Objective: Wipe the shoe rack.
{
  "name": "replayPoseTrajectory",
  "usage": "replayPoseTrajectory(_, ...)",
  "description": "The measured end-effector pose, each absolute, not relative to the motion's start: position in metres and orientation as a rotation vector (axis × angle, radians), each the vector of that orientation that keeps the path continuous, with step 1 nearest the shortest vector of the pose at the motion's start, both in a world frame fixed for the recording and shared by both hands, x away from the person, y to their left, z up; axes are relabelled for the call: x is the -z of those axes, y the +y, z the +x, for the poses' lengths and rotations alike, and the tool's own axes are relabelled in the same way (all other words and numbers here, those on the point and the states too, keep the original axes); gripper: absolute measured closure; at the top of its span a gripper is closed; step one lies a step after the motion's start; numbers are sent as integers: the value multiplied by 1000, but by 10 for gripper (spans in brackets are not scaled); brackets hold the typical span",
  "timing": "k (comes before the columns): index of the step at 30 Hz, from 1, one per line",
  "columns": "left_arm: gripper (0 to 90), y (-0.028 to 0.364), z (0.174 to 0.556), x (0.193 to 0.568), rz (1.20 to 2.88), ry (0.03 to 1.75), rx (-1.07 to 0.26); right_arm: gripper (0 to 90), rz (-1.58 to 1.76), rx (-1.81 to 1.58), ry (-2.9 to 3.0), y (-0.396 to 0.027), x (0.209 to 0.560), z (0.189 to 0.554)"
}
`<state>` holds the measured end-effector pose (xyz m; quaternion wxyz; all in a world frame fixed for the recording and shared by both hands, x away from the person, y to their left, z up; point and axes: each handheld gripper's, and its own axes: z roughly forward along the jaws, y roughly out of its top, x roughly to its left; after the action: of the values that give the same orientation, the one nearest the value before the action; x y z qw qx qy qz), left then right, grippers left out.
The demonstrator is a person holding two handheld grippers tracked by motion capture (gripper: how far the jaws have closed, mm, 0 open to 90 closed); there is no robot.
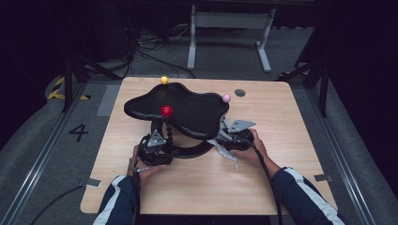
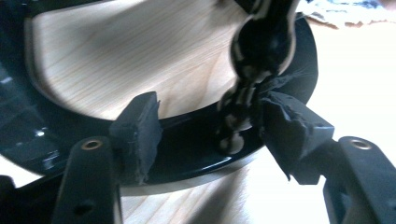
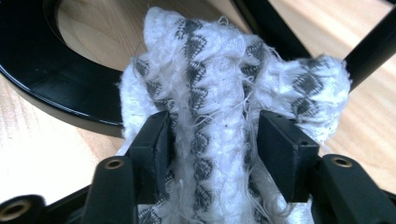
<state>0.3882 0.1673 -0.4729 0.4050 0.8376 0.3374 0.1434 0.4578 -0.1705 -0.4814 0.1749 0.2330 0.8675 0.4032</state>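
Observation:
A black stand on the wooden table [image 1: 281,140] carries a wavy black tray [image 1: 187,110] with a red ball [image 1: 166,111], a yellow ball [image 1: 164,80] and a pink ball [image 1: 226,98] at its edges. A beaded black post [image 2: 252,70] rises from its ring base [image 2: 187,149]. My left gripper [image 2: 210,116] is open around that post: the right pad lies next to it and the left pad stands well apart. My right gripper [image 3: 212,135] is open, with a bunched white-and-grey cloth [image 3: 219,70] between its pads. The cloth lies beside the ring base [image 3: 46,88].
A person's hands and striped sleeves come in from the near edge and hold the left gripper [image 1: 157,140] and the right gripper [image 1: 232,136]. A small dark round disc [image 1: 240,92] sits at the table's back right. Cables and a white frame [image 1: 225,28] lie on the floor beyond.

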Motion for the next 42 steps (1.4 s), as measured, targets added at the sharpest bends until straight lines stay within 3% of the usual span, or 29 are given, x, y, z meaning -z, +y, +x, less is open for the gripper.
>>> replayPoseTrajectory(2,325,166,388,473,2112,851,-366,465,663,-1141,2467,-171,482,459)
replayPoseTrajectory(6,343,165,387,474,2079,907,-361,652,641,-1138,2472,-169,481,456)
replayPoseTrajectory(9,495,165,388,476,2032,934,-372,757,616,-1109,2419,-165,480,454)
replayPoseTrajectory(16,735,159,388,477,2027,874,-346,774,609,-1128,2311,-155,477,455)
replayPoseTrajectory(34,738,159,387,478,2015,901,-327,781,361,-1219,2448,-107,479,415)
replayPoseTrajectory(42,738,160,387,478,2017,903,-325,784,436,-1207,2415,-117,480,430)
